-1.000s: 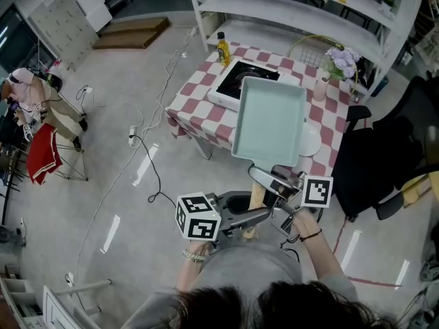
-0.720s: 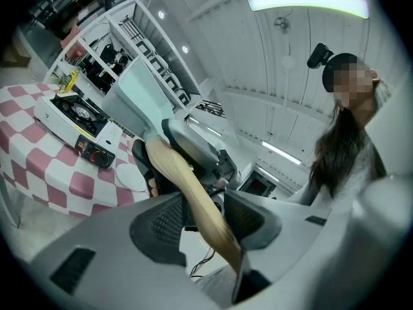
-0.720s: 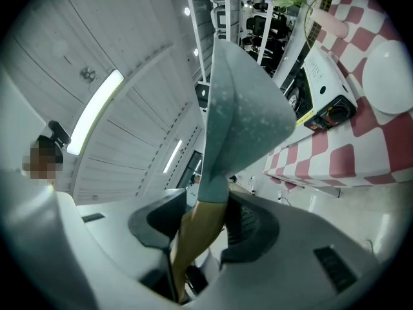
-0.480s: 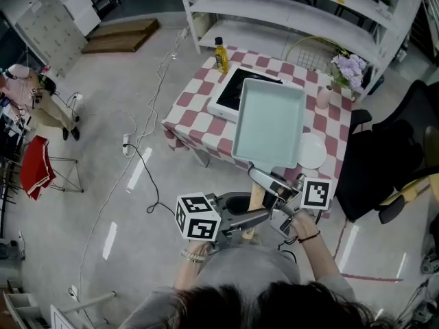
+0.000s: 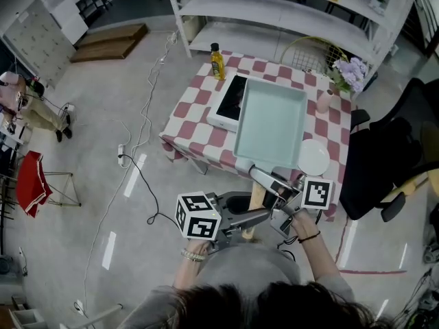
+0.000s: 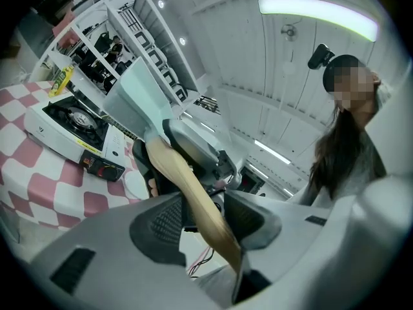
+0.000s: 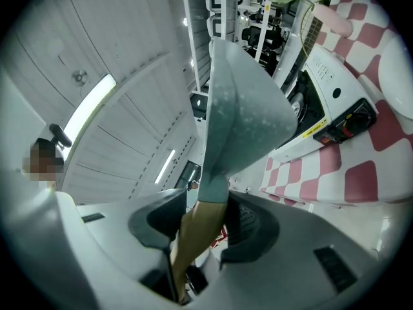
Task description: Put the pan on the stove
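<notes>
One pan [image 5: 271,122], handle [image 5: 256,199] nearest person, long axis running toward stove [image 5: 225,103]

- Table [image 5: 188,118] under a red-and-white checked cloth, standing on a grey floor.
- Yellow bottle [image 5: 217,62] with a dark cap, upright at the table's far left corner.
- White plate [image 5: 314,157] near the table's near right edge.
- Pink vase [image 5: 323,100] by the right edge, holding pale purple flowers [image 5: 350,70].
- Wire basket [image 5: 309,50] at the table's far side.
- White shelving [image 5: 274,12] behind the table.
- Black chair [image 5: 391,149] just right of the table.
- White cable [image 5: 147,94] trailing over the floor to a power strip [image 5: 121,155].
- Red cloth [image 5: 31,184] hung on a rack, far left.
- Wooden platform [image 5: 110,41] on the floor, upper left.
- Person [image 5: 20,101] at the left edge.
</notes>
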{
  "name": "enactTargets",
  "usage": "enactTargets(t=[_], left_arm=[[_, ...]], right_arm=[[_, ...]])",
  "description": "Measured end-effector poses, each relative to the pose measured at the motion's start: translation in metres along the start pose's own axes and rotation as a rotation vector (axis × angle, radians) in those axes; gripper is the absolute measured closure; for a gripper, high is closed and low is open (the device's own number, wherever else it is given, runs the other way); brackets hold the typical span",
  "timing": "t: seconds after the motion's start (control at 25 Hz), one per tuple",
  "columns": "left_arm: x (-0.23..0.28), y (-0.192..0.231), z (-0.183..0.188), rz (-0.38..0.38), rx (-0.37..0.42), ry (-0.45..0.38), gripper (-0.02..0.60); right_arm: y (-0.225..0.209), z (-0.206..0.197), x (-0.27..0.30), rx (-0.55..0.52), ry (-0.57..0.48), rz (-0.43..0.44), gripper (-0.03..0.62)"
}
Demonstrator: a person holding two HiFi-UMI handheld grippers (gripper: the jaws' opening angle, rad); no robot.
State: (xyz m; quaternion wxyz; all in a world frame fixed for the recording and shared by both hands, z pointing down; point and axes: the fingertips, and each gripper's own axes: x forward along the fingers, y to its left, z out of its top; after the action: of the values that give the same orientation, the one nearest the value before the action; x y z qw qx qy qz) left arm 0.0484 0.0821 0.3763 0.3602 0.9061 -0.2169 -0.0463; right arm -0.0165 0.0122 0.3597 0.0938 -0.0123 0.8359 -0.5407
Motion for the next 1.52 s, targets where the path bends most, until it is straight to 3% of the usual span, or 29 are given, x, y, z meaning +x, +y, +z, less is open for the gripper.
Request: enactTargets(t=[0.68,1.52], left_arm=[[-0.029,0.038,0.02,-0.035,0.014,0.037,0.388],[-0.032,0.06,0.036,-0.03,-0.003,0.03,0.388]], right_arm=[[-0.023,0.016,0.041,-0.011,-0.057,-0.013,0.41],[-0.039,0.032,0.059,0.008,-0.047,-0.029,0.41]])
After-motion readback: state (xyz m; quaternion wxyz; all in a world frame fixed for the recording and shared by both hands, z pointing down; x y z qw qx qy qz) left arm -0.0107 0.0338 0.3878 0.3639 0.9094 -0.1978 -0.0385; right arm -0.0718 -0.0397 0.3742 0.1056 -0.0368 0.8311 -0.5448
